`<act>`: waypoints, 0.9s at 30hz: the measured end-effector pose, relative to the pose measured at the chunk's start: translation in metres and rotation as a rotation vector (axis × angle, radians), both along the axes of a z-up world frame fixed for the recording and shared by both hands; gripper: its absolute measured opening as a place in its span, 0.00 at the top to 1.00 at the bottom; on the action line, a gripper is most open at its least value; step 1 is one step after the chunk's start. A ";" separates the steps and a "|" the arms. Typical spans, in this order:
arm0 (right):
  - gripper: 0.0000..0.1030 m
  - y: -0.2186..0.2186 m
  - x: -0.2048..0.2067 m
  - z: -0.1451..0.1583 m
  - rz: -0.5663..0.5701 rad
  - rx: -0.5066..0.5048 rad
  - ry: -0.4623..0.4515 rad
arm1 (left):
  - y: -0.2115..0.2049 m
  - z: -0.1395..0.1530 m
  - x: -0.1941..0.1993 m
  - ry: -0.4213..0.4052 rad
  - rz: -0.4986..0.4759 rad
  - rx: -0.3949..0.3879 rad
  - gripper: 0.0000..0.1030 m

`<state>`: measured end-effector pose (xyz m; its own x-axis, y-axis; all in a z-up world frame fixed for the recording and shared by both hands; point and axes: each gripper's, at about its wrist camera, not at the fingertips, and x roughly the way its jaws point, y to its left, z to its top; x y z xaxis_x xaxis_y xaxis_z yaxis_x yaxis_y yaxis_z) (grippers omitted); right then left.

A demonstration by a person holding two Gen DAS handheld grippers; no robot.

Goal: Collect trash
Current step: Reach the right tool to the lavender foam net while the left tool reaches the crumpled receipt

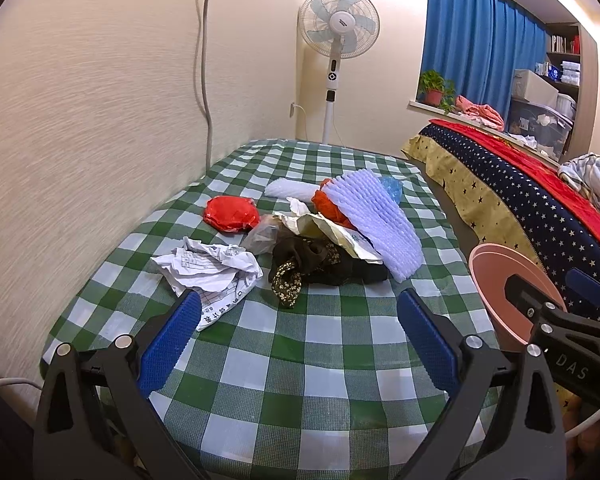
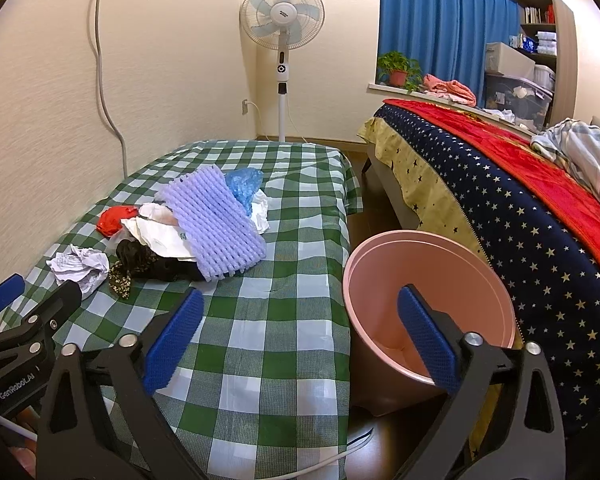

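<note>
A heap of trash lies on the green checked table (image 1: 284, 352): crumpled white paper (image 1: 208, 268), a red plastic wad (image 1: 230, 214), a dark patterned cloth (image 1: 312, 266), a purple foam net sheet (image 1: 374, 220) and a blue plastic bag (image 2: 244, 186). My left gripper (image 1: 298, 328) hovers open over the table's near side, its left pad just in front of the crumpled paper. My right gripper (image 2: 300, 328) is open too, between the table edge and the empty pink bin (image 2: 428, 268) on the floor. Nothing sits between either pair of pads.
A bed with a starry blue and red cover (image 2: 520, 200) runs along the right, close beside the bin. A standing fan (image 2: 282, 20) is at the far wall, a grey cable (image 1: 204, 80) hangs down the left wall, and a white cord (image 2: 332, 456) trails near the table's front.
</note>
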<state>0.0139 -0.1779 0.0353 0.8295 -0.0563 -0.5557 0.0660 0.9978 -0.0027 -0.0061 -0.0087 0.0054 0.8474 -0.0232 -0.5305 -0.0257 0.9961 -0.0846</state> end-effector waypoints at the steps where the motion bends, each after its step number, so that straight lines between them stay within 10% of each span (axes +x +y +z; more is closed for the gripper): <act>1: 0.11 0.000 0.000 0.000 0.002 0.002 0.000 | 0.000 0.000 0.000 -0.001 0.004 -0.001 0.08; 7: 0.33 0.000 0.002 -0.001 0.029 0.036 -0.001 | 0.005 0.001 0.001 -0.002 0.027 -0.005 0.14; 14: 0.67 0.002 0.015 -0.004 0.075 0.088 0.009 | 0.012 0.000 0.007 0.005 0.048 0.002 0.50; 27: 0.65 0.026 0.058 -0.014 0.141 0.091 0.010 | 0.026 -0.003 0.026 -0.011 0.151 0.027 0.55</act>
<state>0.0716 -0.1514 0.0212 0.8202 0.1114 -0.5611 -0.0744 0.9933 0.0885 0.0199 0.0177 0.0028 0.8459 0.1190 -0.5198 -0.1745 0.9829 -0.0590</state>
